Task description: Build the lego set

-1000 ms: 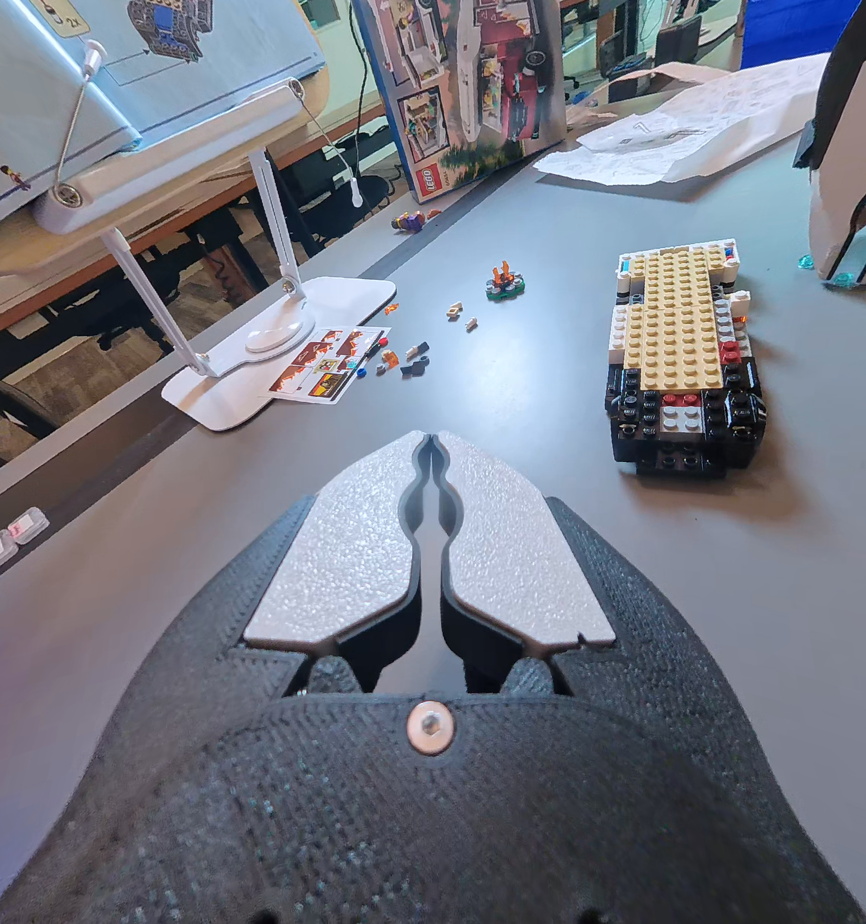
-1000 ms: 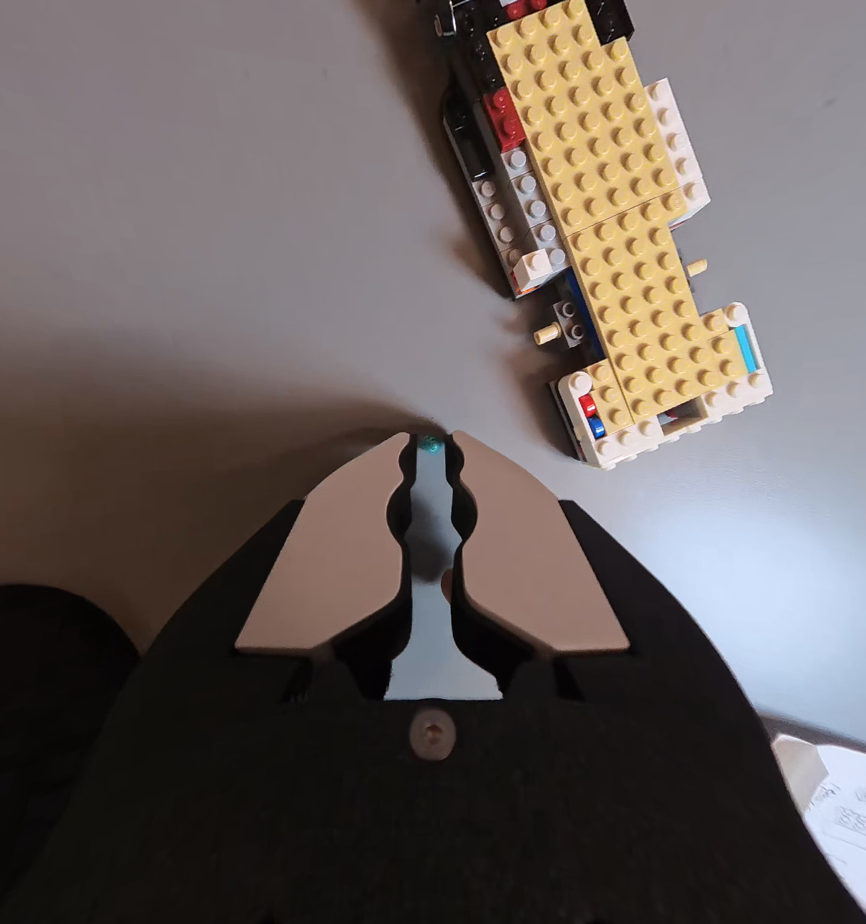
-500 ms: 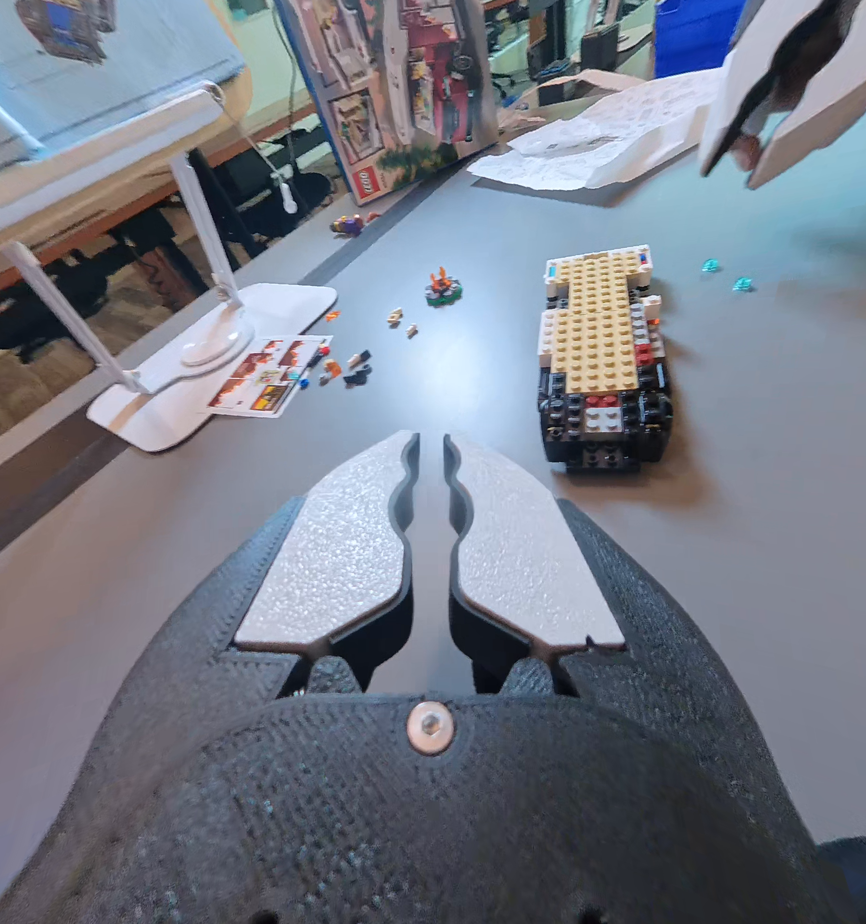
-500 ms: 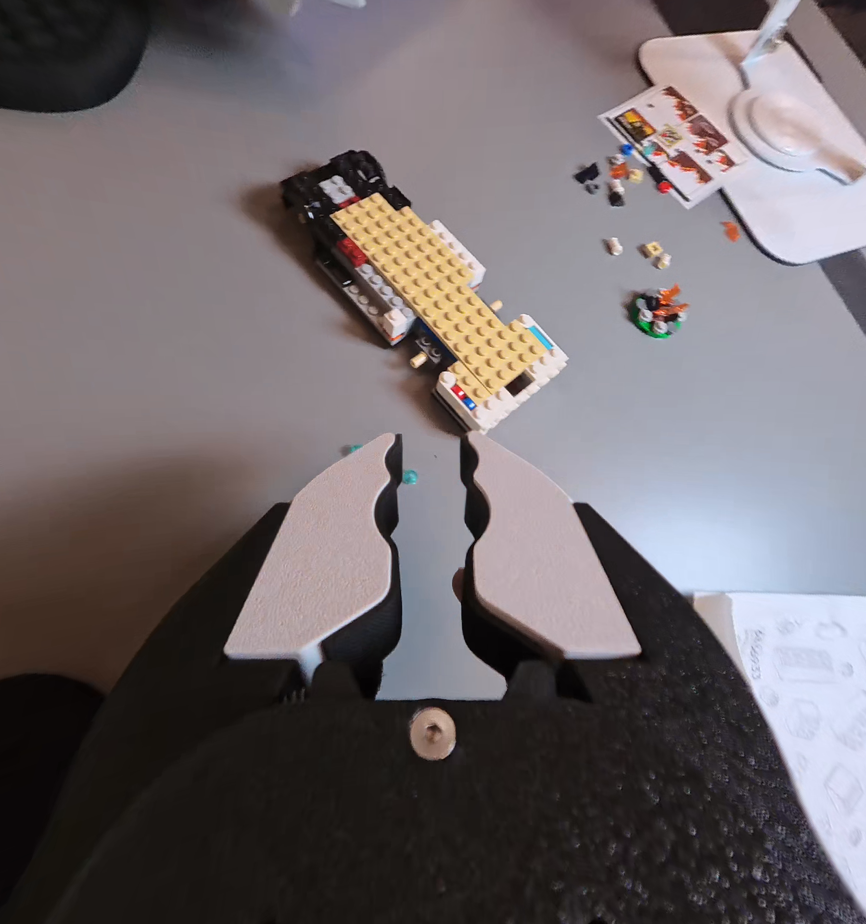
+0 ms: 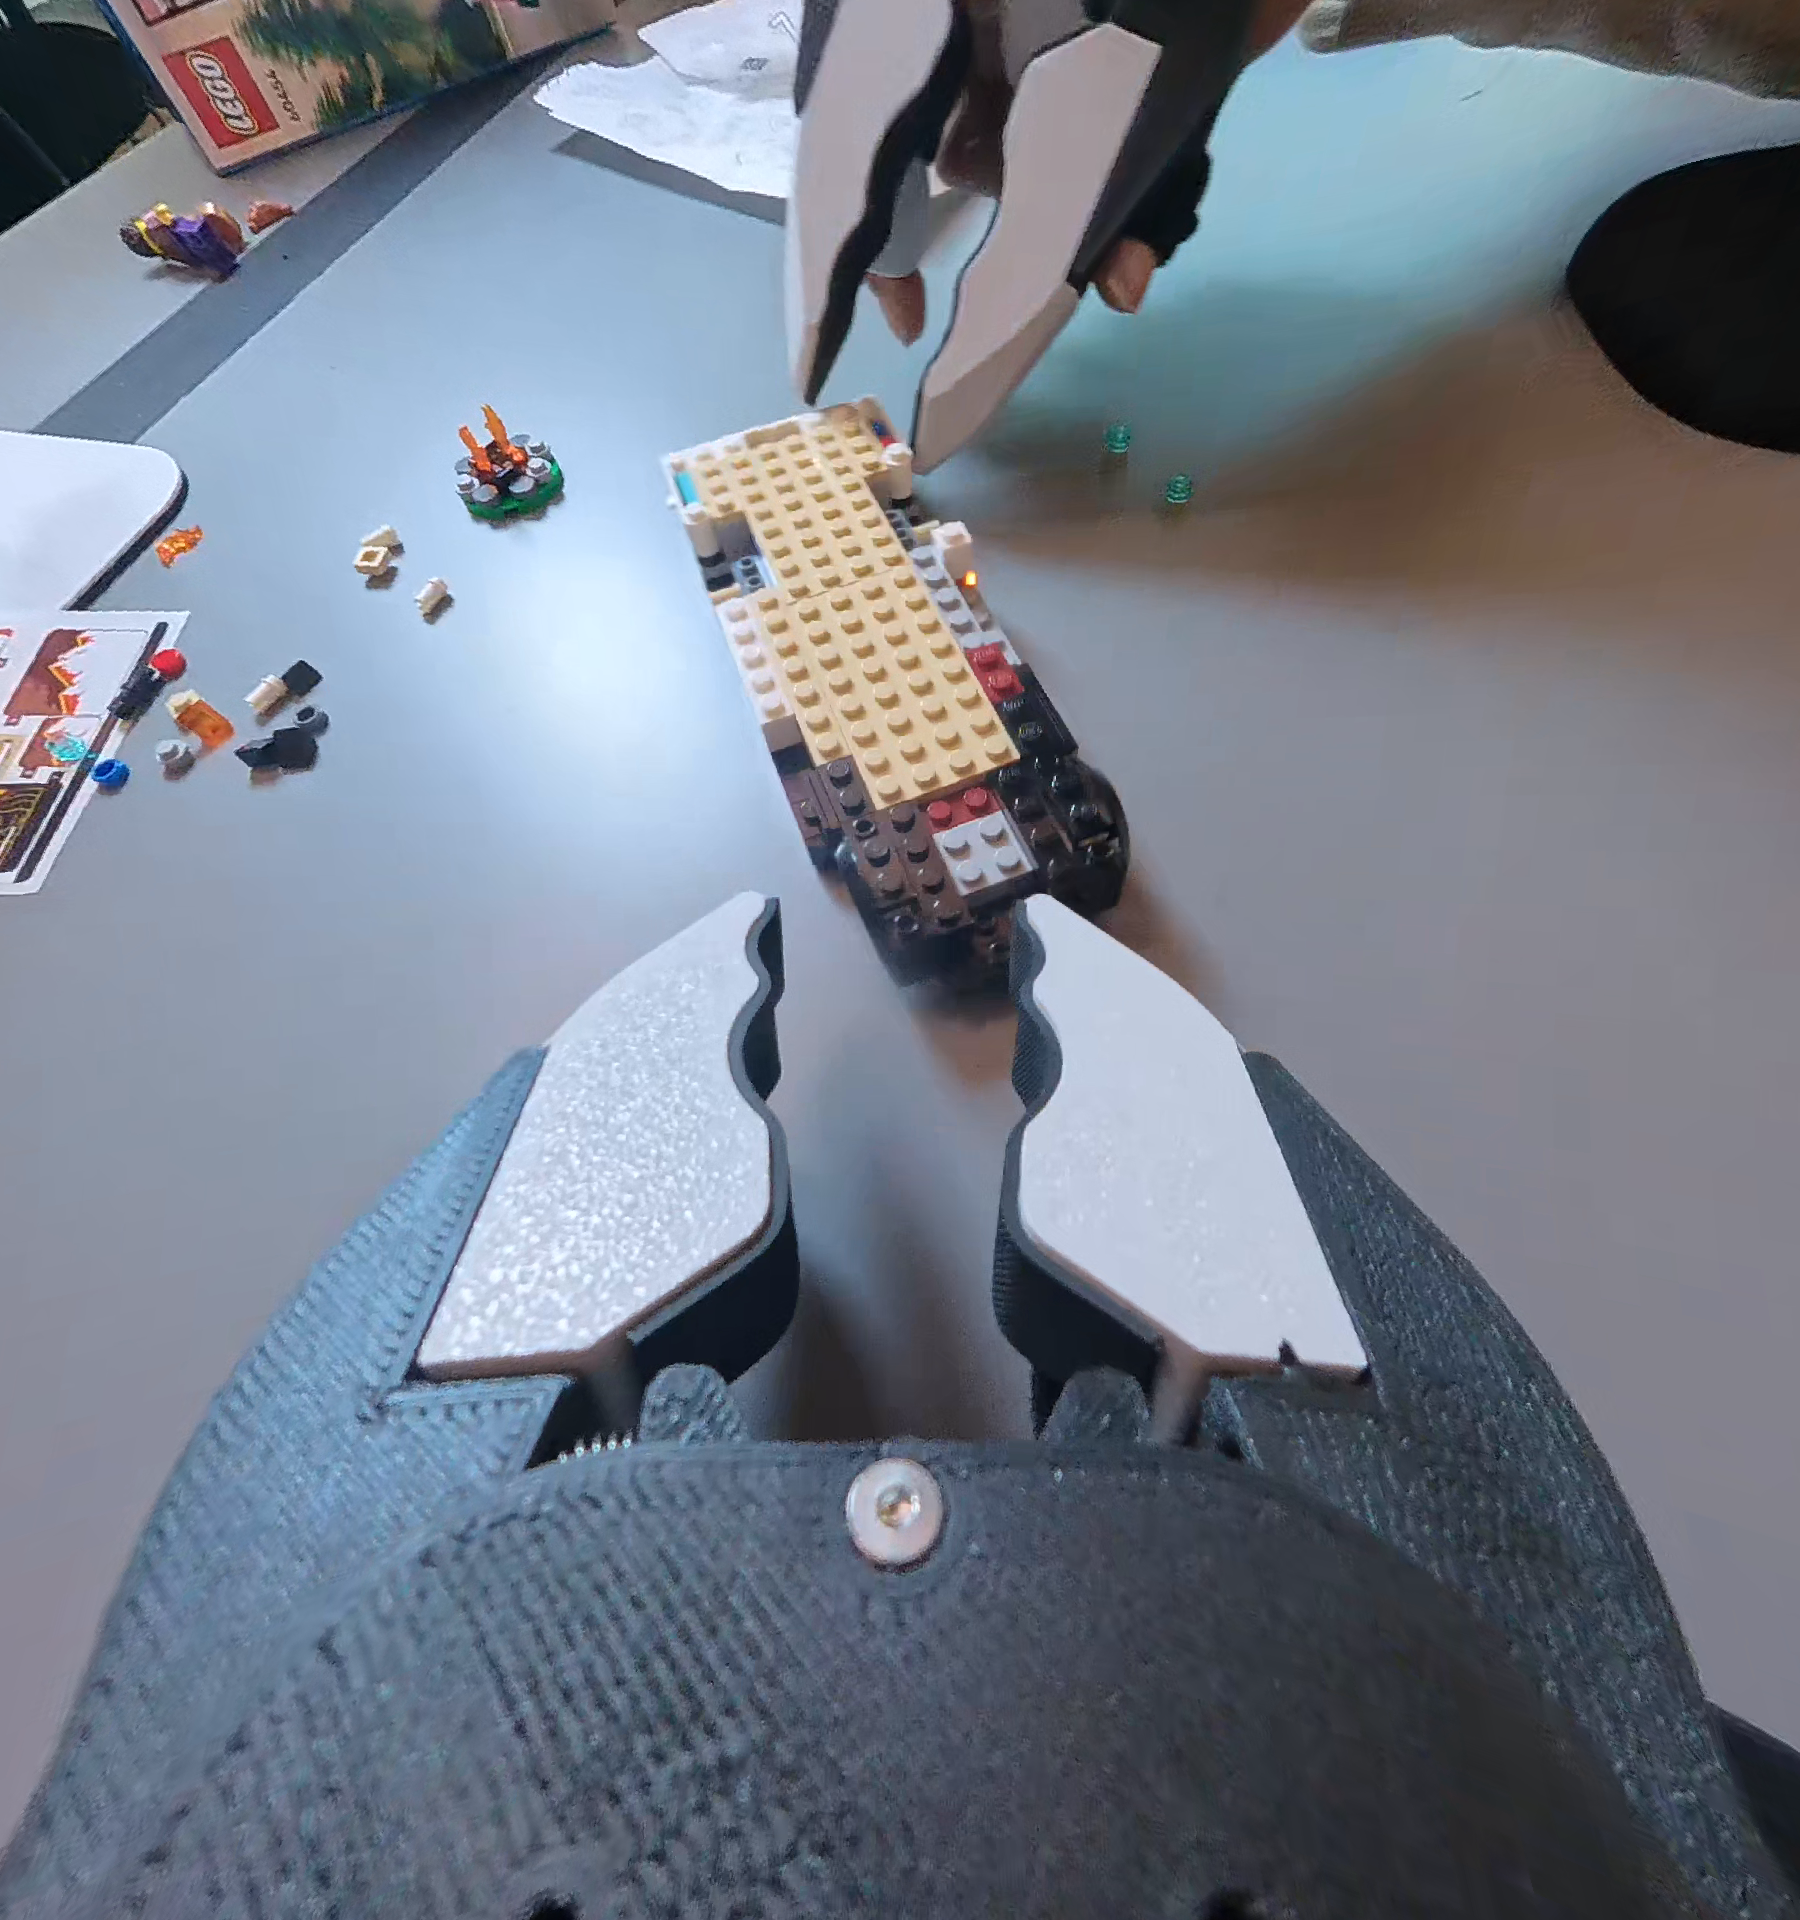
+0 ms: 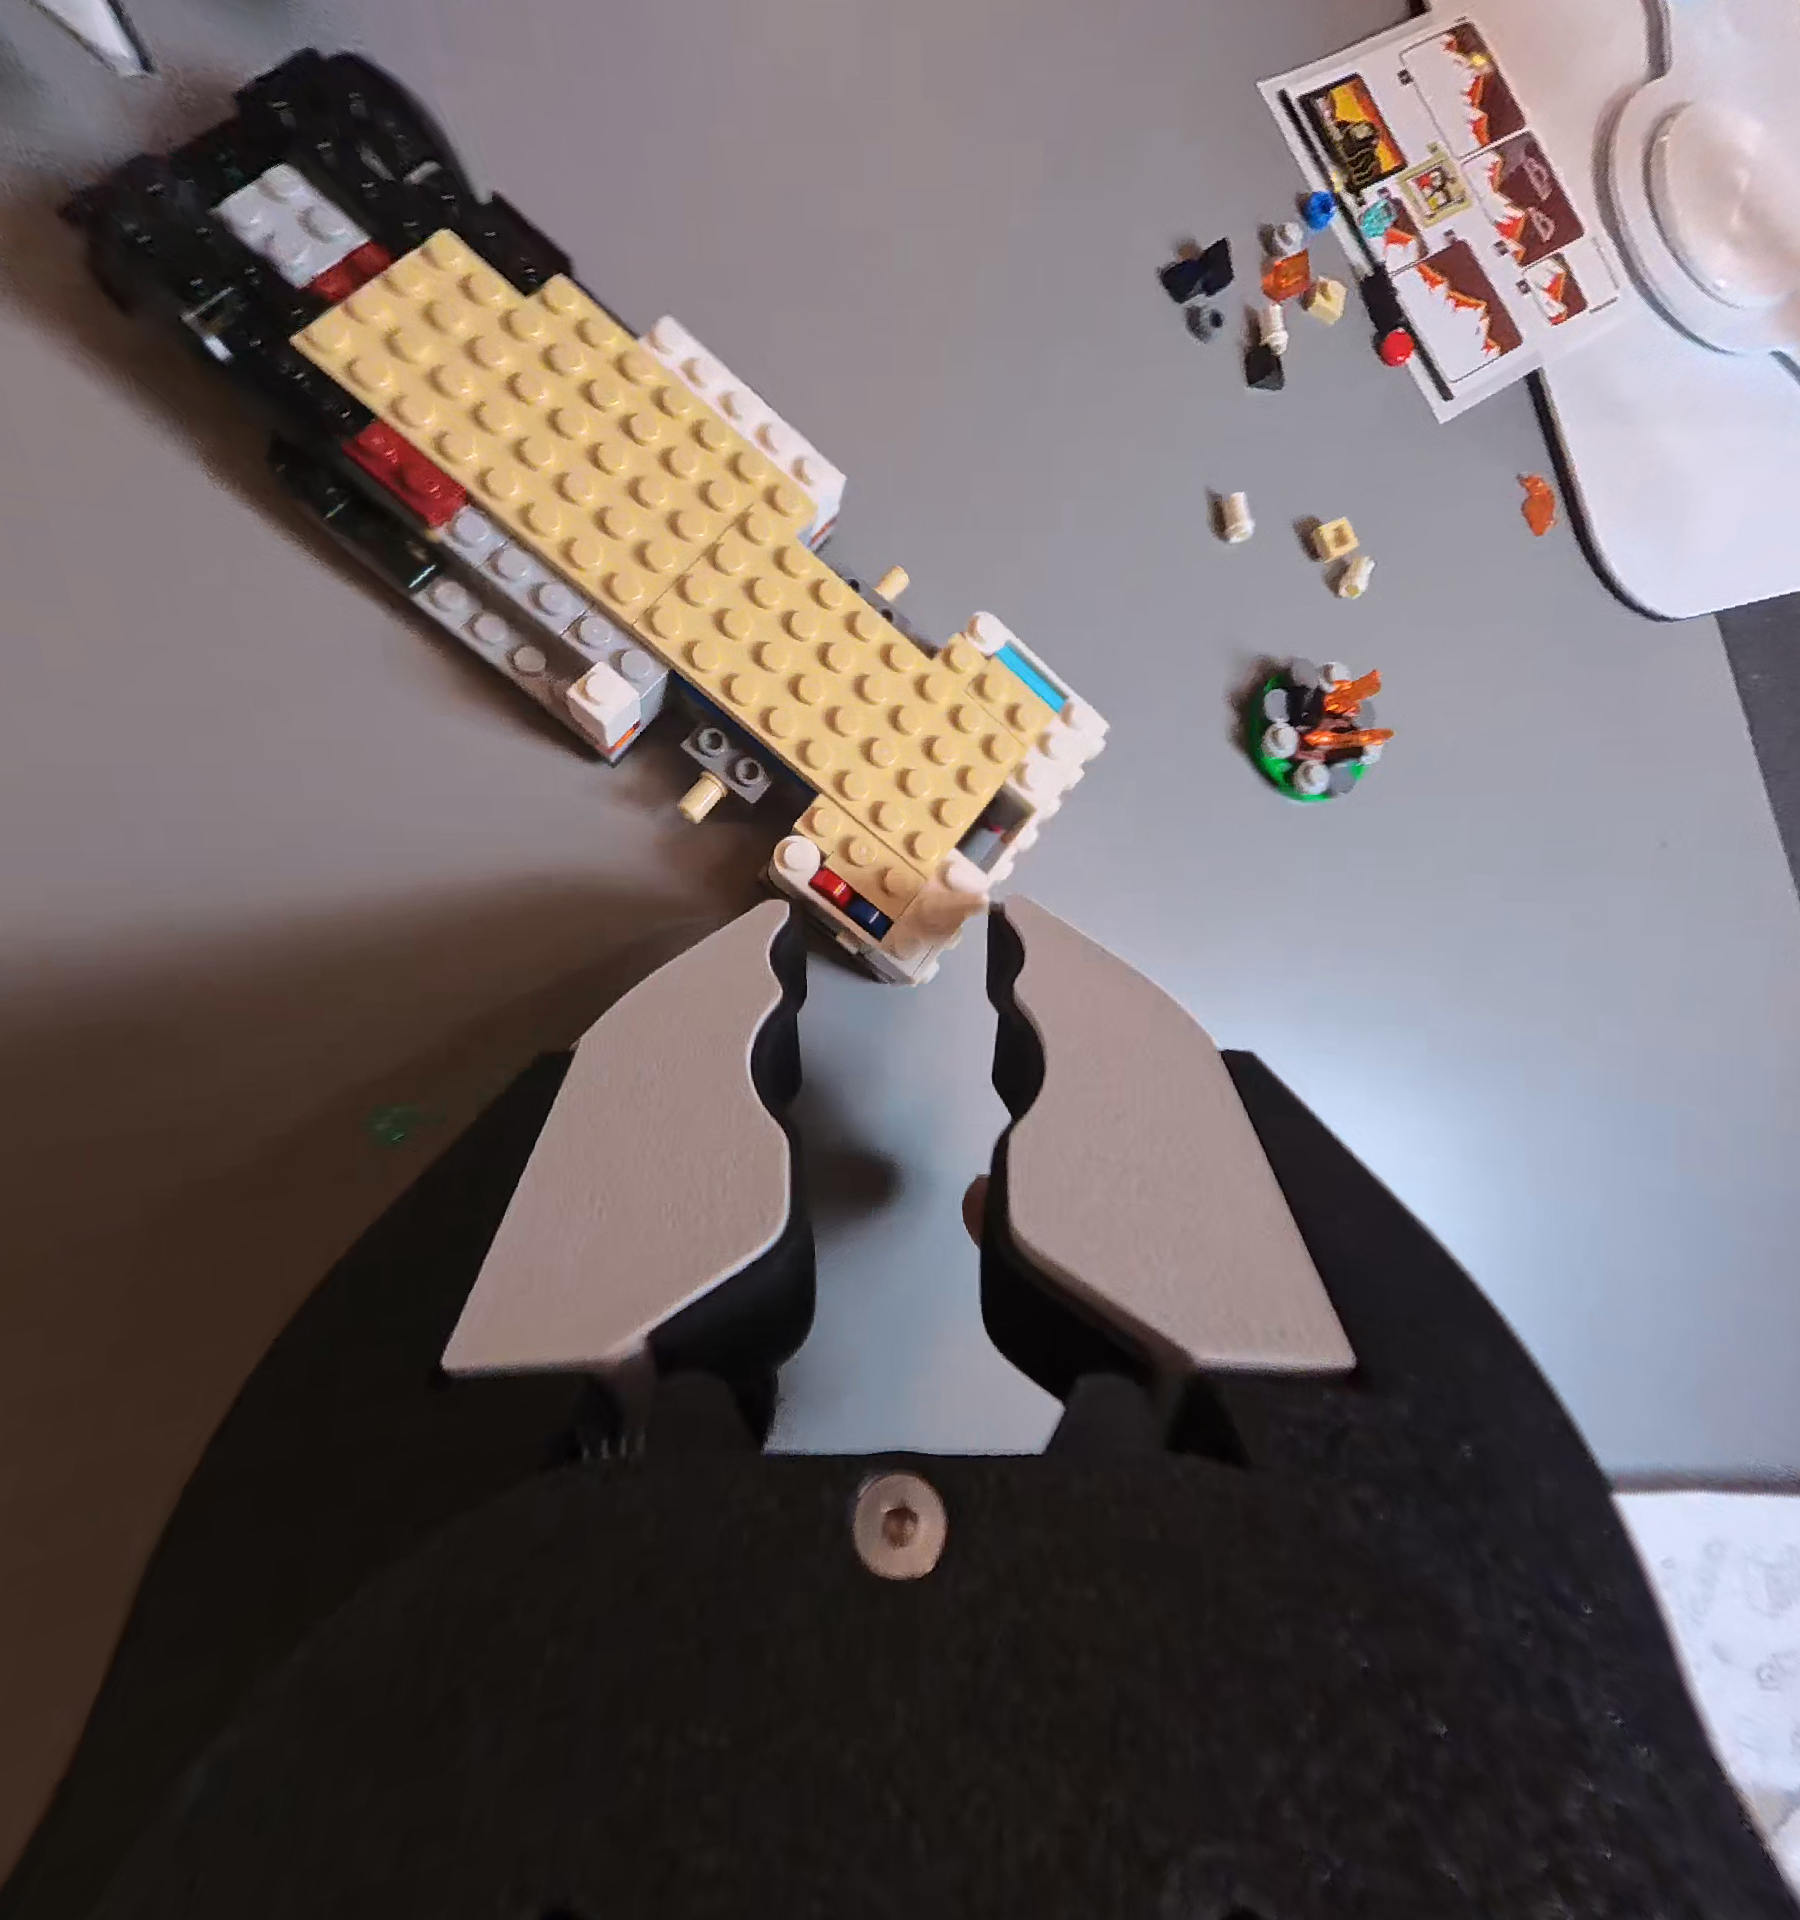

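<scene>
Both sets of jaws are apart and empty: left gripper (image 5: 896,925) at the brick model's (image 5: 875,665) black near end, right gripper (image 6: 891,914) at its white far end (table (image 5: 1447,883)). Squaring up first would likely help.

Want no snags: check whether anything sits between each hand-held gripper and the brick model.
Nothing visible does. The left hand-held gripper, open, faces the brick model at its black end over bare table; the right hand-held gripper, open, sits at its white end.
</scene>
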Demonstrator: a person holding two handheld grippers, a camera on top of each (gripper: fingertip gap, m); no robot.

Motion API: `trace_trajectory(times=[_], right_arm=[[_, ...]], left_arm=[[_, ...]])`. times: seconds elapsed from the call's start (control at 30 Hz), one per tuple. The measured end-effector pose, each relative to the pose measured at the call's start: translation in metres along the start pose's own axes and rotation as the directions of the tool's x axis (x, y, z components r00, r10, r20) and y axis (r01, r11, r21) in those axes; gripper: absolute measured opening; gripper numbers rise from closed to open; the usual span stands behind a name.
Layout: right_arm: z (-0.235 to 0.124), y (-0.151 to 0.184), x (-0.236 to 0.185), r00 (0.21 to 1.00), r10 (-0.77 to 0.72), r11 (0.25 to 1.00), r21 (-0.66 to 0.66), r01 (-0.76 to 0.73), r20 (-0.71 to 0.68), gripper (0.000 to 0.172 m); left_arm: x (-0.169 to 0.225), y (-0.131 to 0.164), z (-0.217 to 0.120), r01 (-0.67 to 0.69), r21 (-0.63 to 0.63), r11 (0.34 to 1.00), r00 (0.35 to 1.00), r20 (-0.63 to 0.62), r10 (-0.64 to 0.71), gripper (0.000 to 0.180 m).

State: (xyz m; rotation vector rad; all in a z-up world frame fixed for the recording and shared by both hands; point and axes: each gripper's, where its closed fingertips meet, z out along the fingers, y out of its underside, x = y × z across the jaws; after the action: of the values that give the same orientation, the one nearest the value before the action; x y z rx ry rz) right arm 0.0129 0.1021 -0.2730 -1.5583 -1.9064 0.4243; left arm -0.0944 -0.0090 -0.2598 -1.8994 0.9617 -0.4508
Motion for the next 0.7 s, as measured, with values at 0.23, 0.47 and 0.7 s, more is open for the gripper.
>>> trace_trajectory(times=[0.23,0.47,0.7], right_arm=[[-0.020,-0.021,0.027,0.991,0.103,0.979,0.186,-0.087,-0.082,0.033],[-0.067,-0.030,0.039,0.923,0.367,0.778,0.582,-0.235,-0.117,0.035],[-0.088,-0.020,0.062,0.847,0.489,0.648,0.738,-0.191,-0.210,0.000]], left_arm=[[-0.022,-0.005,-0.015,0.015,0.080,0.997,0.994,0.103,-0.024,0.031],[-0.059,-0.028,-0.051,-0.015,0.265,0.964,0.948,0.309,-0.070,0.000],[-0.091,-0.035,-0.083,-0.057,0.352,0.934,0.861,0.492,-0.133,0.000]])
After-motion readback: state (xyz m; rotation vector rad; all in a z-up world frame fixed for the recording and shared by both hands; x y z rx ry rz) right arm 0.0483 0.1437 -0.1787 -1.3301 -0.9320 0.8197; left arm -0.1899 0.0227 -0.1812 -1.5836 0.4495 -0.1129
